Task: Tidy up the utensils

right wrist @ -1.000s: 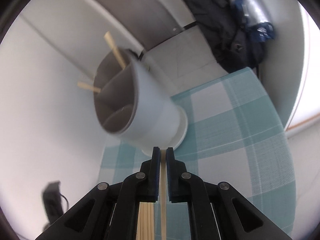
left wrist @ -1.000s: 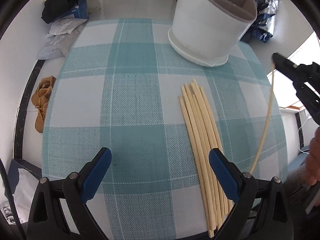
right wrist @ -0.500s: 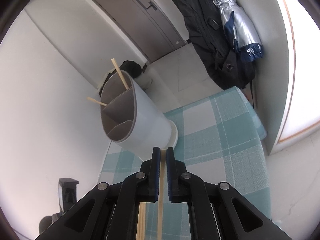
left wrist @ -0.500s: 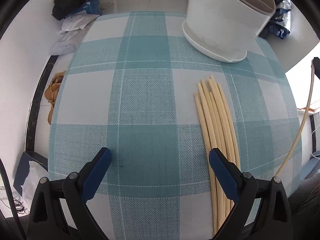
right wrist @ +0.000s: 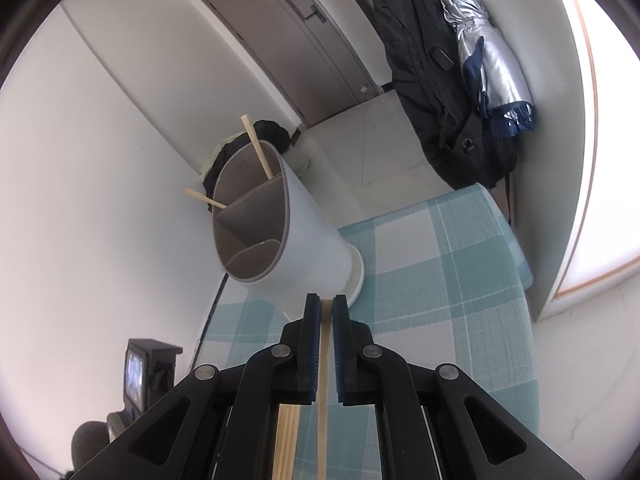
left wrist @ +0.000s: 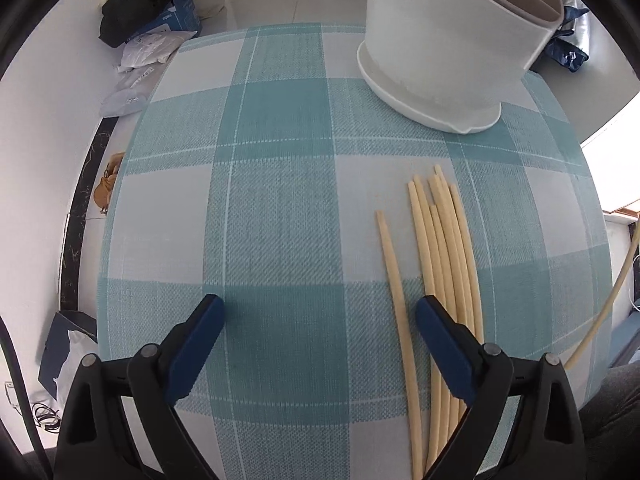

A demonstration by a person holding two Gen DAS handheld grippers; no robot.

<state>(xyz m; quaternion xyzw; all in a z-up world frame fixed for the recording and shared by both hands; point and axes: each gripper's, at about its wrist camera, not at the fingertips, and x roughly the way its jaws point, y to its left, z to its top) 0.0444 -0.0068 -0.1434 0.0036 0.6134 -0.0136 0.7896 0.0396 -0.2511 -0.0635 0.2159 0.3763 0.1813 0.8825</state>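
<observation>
Two handheld grippers share the work. Nearest the lens in the left wrist view, the left gripper [left wrist: 318, 312] points steeply down at the checked tablecloth [left wrist: 280, 152], its blue-padded fingers [left wrist: 442, 342] spread wide; the jaws have just been closing a little. One stray chopstick [left wrist: 396, 292] lies between the fingers, close inside the right-hand pad and touched by neither, a placement that suggests it is being straddled for the next pick. Just outside that same pad the remaining bundle of chopsticks [left wrist: 448, 248] lies side by side on the cloth, fanned slightly at the far tips. Beyond the fingertips stands the white utensil holder [left wrist: 448, 52], the likely destination.

In the right wrist view, the right gripper [right wrist: 327, 314] has its fingers pressed together on a single held chopstick [right wrist: 322, 412], pinched near one end so the shaft trails back under the jaws and hangs clear of the table. Ahead of the fingertips the holder shows three grey compartments; two stored chopsticks [right wrist: 256, 148] already lean in the farthest one. Judged from this, the held stick is poised for the same compartment.
</observation>
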